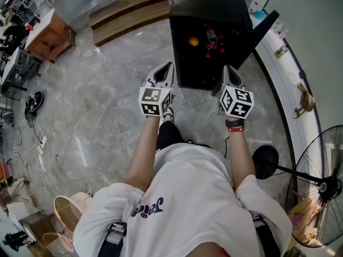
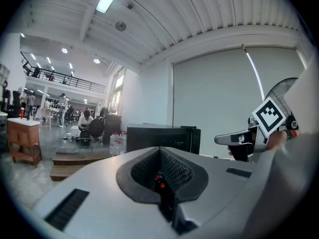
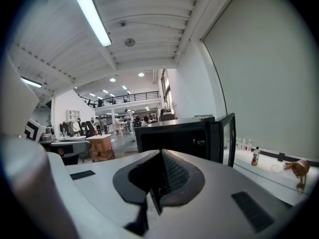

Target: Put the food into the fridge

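Fridge: small black box-shaped fridge (image 1: 210, 7) at twelve o'clock, its glass-fronted door (image 1: 263, 27) swung open toward one o'clock.
Food: round orange fruit (image 1: 193, 41) and small red items (image 1: 214, 48) already lie inside.
Left gripper (image 1: 165, 68): clenched, empty.
Right gripper (image 1: 230, 69): clenched, empty.
Step, as judged: shutting the door. Push its outer edge steadily with the right gripper, without slamming.
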### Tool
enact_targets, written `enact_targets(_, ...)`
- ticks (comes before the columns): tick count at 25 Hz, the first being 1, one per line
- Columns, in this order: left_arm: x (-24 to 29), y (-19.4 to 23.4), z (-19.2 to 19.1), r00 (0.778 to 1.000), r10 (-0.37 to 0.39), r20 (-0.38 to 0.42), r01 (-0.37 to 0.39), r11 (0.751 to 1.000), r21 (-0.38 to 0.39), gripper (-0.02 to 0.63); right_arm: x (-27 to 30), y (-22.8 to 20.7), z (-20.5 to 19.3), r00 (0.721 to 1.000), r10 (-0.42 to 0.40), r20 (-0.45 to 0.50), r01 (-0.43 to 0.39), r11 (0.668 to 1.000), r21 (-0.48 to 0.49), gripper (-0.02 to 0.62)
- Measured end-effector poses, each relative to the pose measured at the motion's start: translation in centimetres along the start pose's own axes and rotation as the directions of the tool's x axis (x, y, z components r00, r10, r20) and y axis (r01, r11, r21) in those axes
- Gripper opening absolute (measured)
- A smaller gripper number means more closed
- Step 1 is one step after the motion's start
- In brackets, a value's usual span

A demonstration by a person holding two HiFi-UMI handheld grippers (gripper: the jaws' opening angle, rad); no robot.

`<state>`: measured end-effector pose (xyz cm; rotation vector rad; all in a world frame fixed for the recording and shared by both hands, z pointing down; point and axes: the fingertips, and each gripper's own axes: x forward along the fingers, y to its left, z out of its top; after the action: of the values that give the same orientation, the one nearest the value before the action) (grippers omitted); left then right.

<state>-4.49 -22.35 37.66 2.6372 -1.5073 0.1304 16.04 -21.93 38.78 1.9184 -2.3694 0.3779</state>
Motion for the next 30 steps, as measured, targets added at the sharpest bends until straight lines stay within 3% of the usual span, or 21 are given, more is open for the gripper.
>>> enact_targets(12,-0.6,-0.2,0.2,1.0,0.006,0.009,-0.006,1.0,0.006,0.018,-0.4,1.1,0.0,1.0,0.025,0.019,-0.025,1.0,-0.001,0.015)
enact_targets(19,-1.3,0.0,-0.2,1.0,0.016,0.013,-0.016,1.0,0.003,0.018,-0.8,1.9,-0.6,0.999,0.039,0.027,-0.038,0.998,-0.053,0.015)
enact_targets(30,-2.9,0.0,-0.6,0.999,0.034,0.013,-0.034,0.999,0.0,0.018,-1.8,2.6,-0.6,0.998,0.054,0.041,-0.053,0.998,-0.035,0.015)
